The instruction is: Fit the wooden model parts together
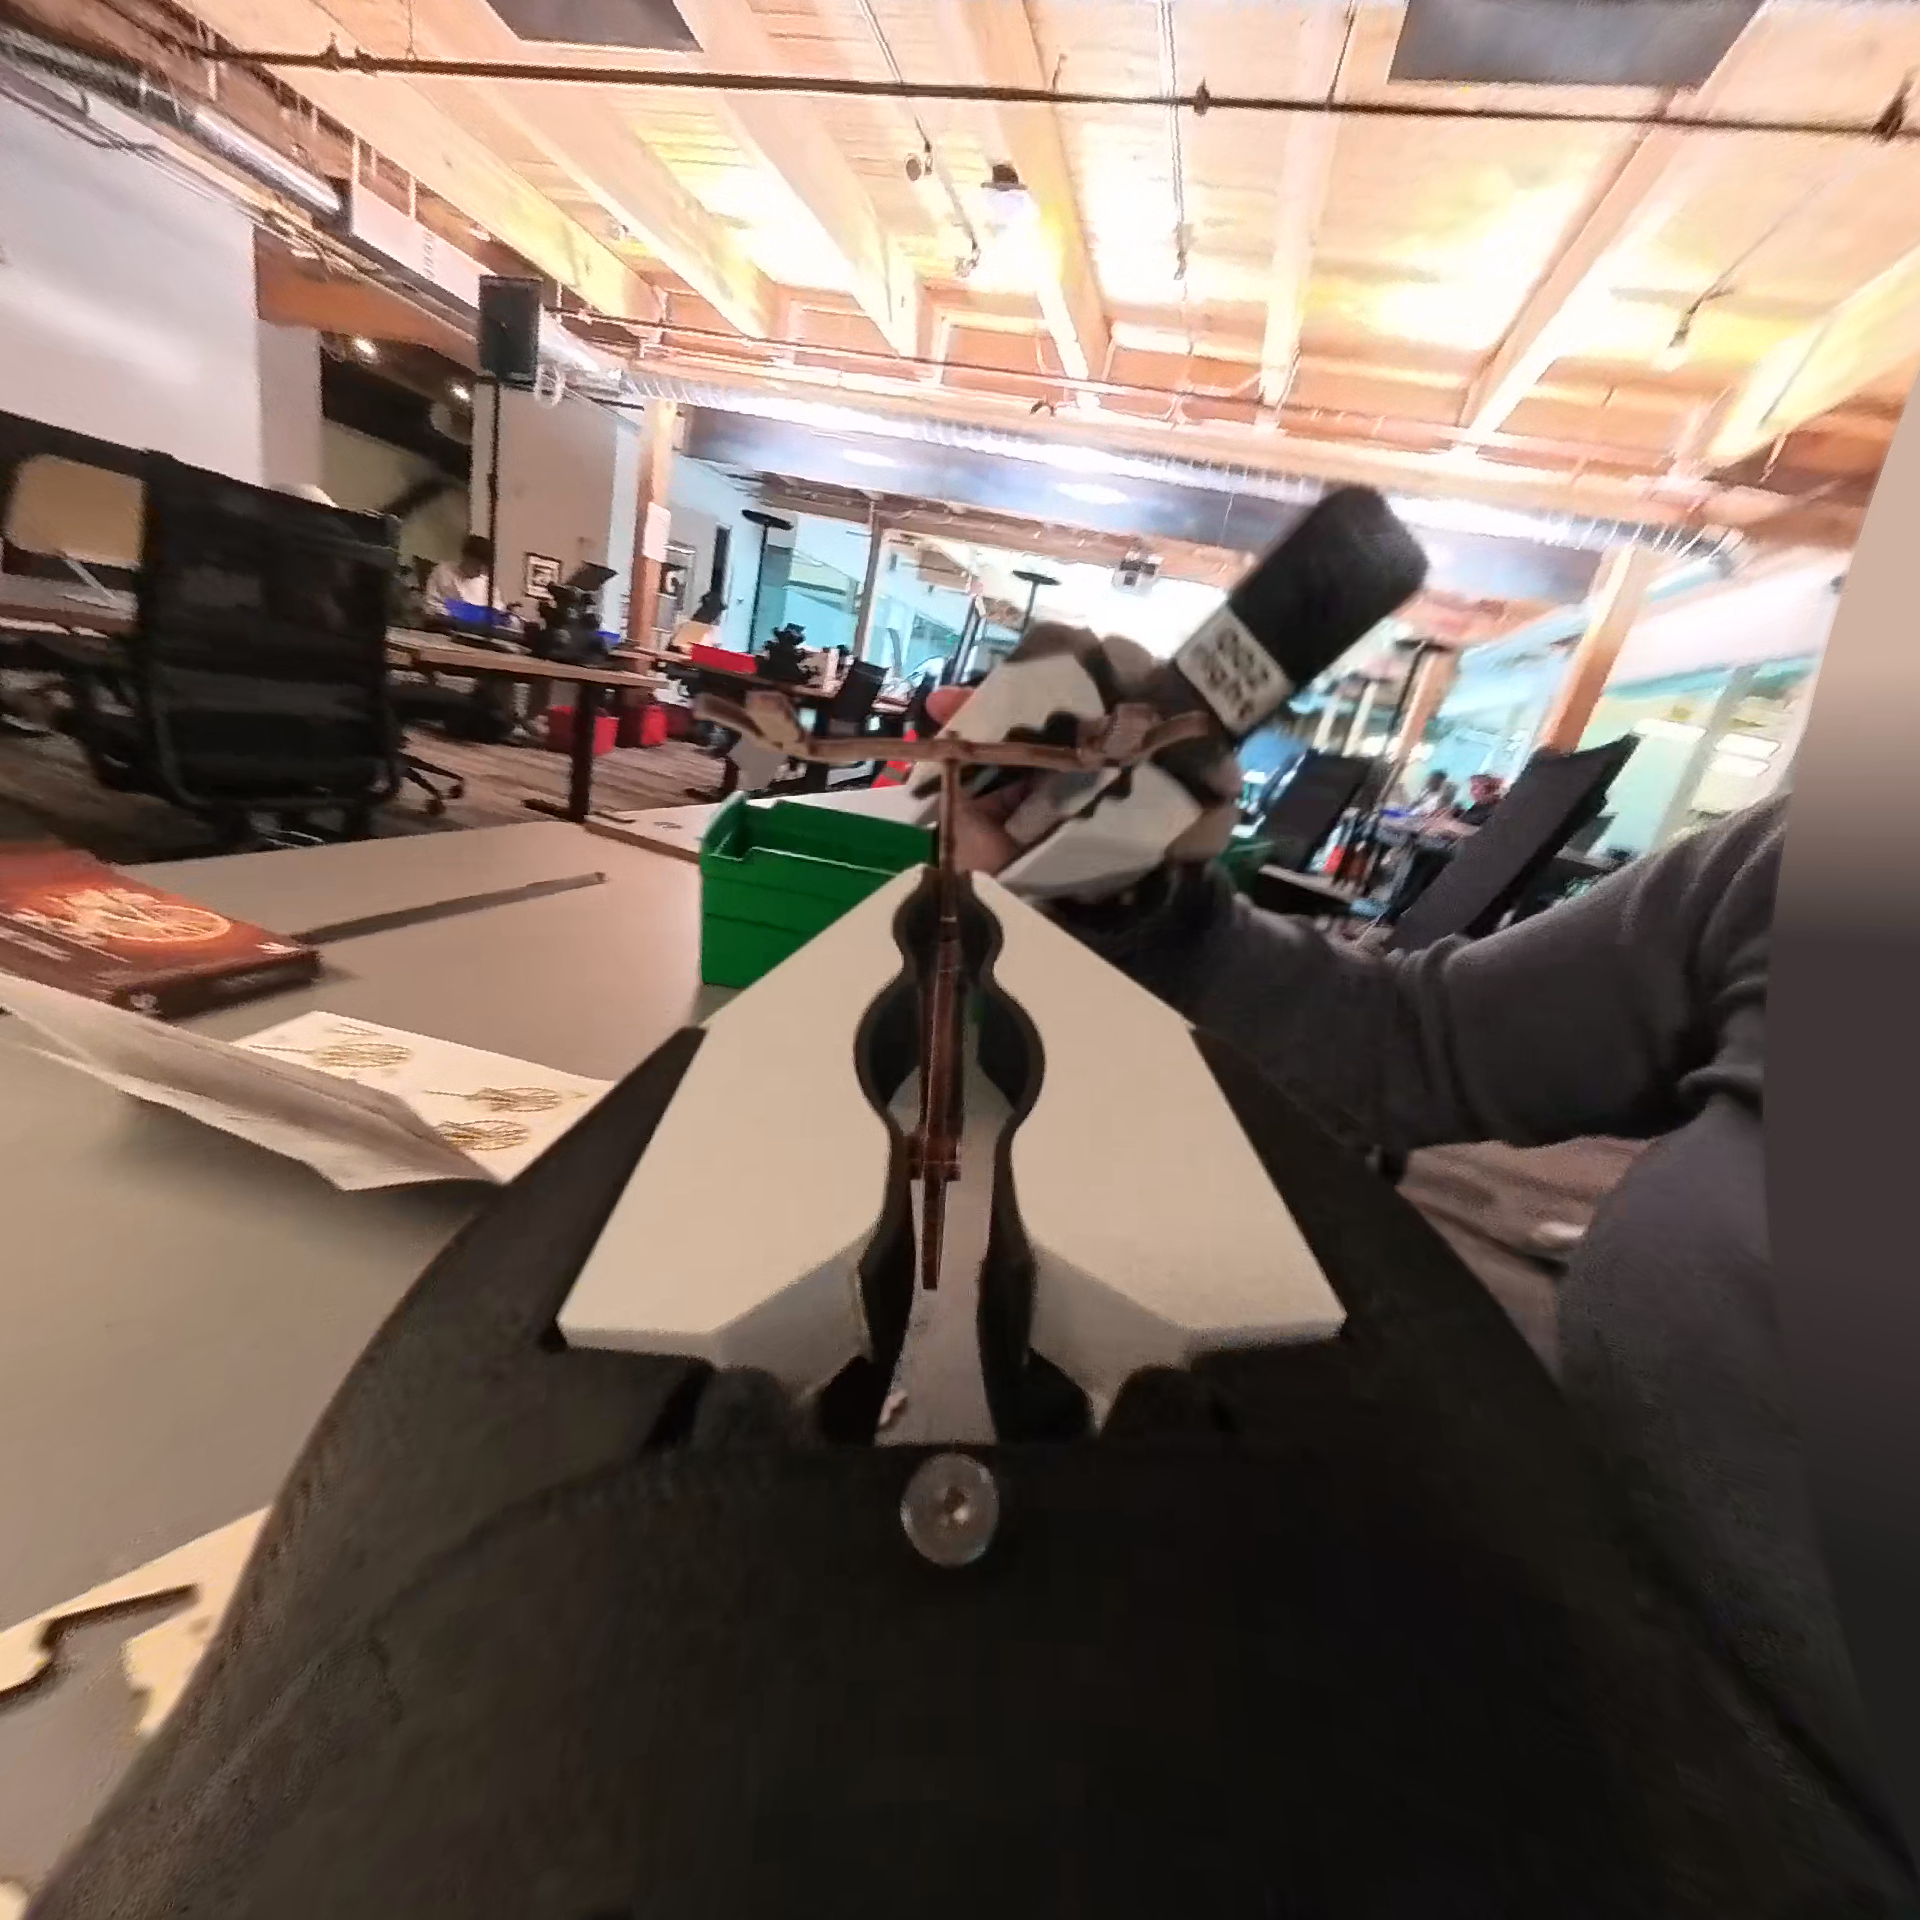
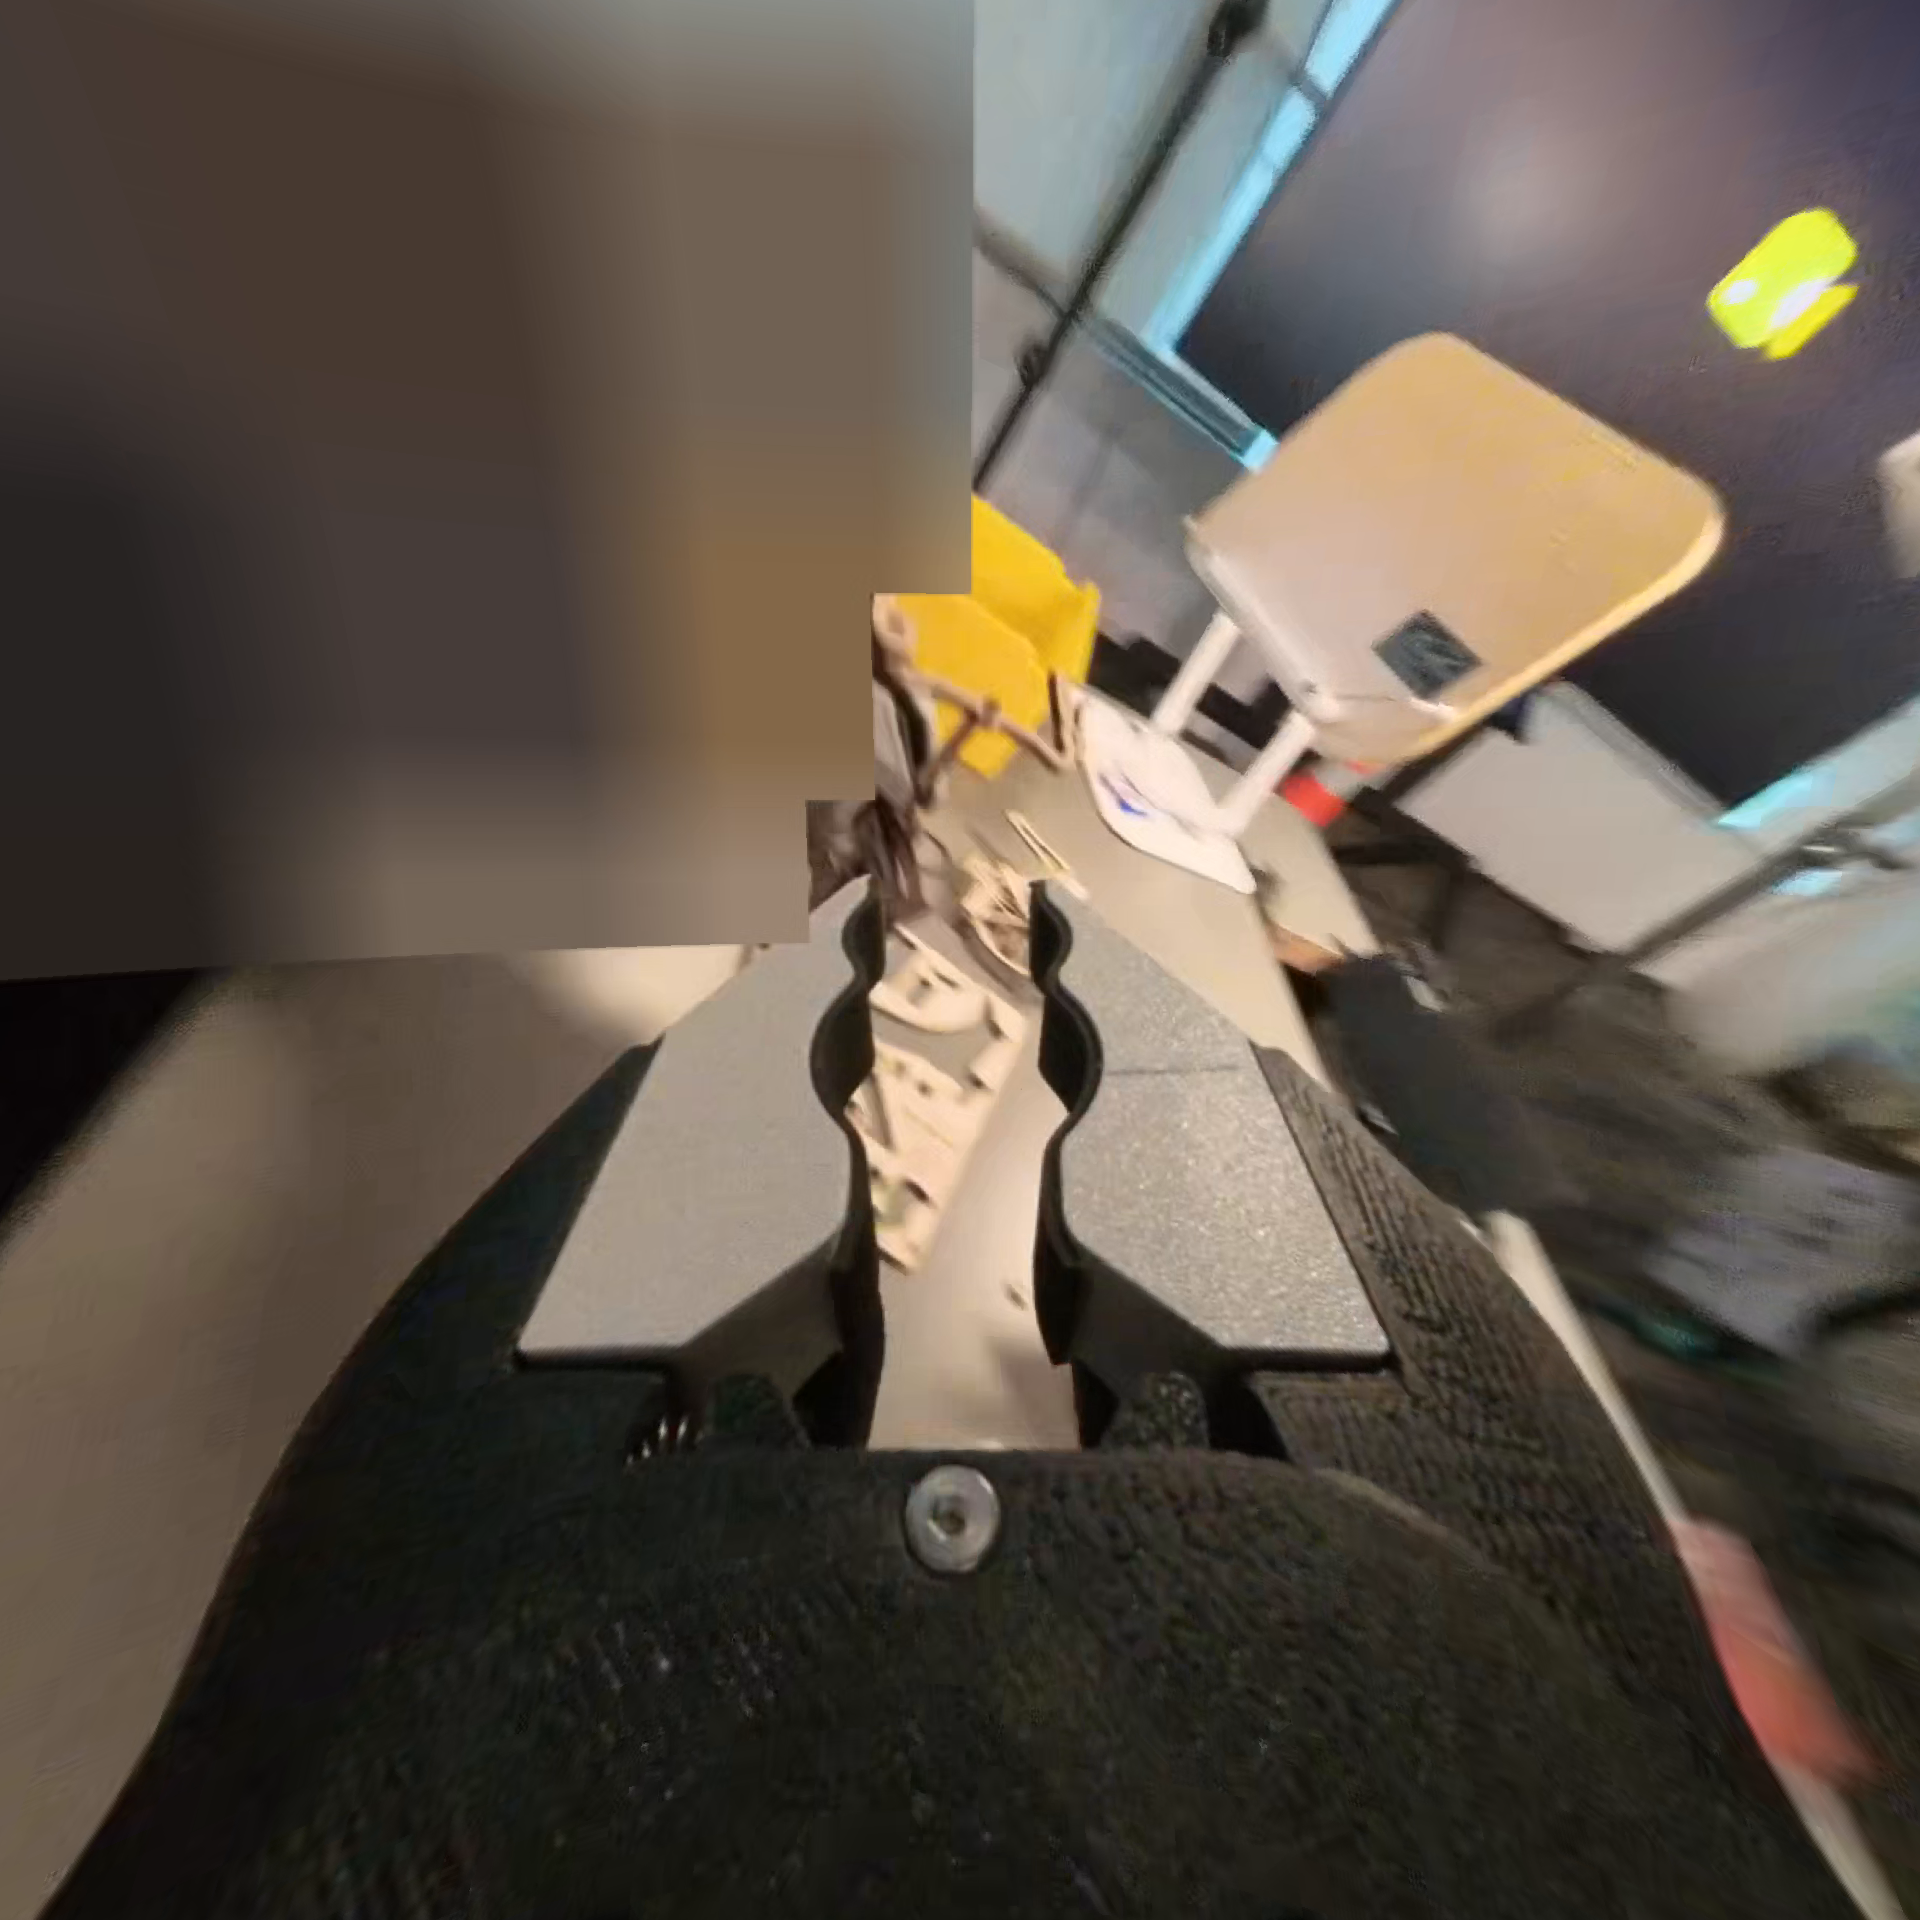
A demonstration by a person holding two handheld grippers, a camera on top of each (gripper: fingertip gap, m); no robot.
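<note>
1. The left gripper (image 1: 948, 894) is pinched on a thin wooden model part (image 1: 940, 1049), held edge-on between its jaws and raised above the grey tabletop (image 1: 436, 997).
2. That part's long axis runs forward along the fingers, out past their tips, where it meets a slim wooden crosspiece (image 1: 883, 743) lying left to right, roughly at right angles to it.
3. The right gripper (image 1: 1049, 790) sits at the far end of the crosspiece in the left wrist view; whether it clamps the piece cannot be told there. In its own view the right gripper (image 2: 951, 914) shows spread jaws with nothing between them.
4. Only the left wrist view shows a green bin (image 1: 800, 883), a dark red-brown box (image 1: 145, 935) and a printed paper sheet (image 1: 312, 1091) on the tabletop, plus the person's grey sleeve (image 1: 1455, 997).
5. Only the right wrist view shows loose pale wooden pieces (image 2: 935, 1039) lying on the tabletop, a yellow bin (image 2: 997, 665) and a tan chair (image 2: 1455, 540); much of it is blurred.
6. The box and the sheet carry print, too blurred to make out; a black-and-white square marker (image 1: 1231, 665) sits on the right gripper's handle.
</note>
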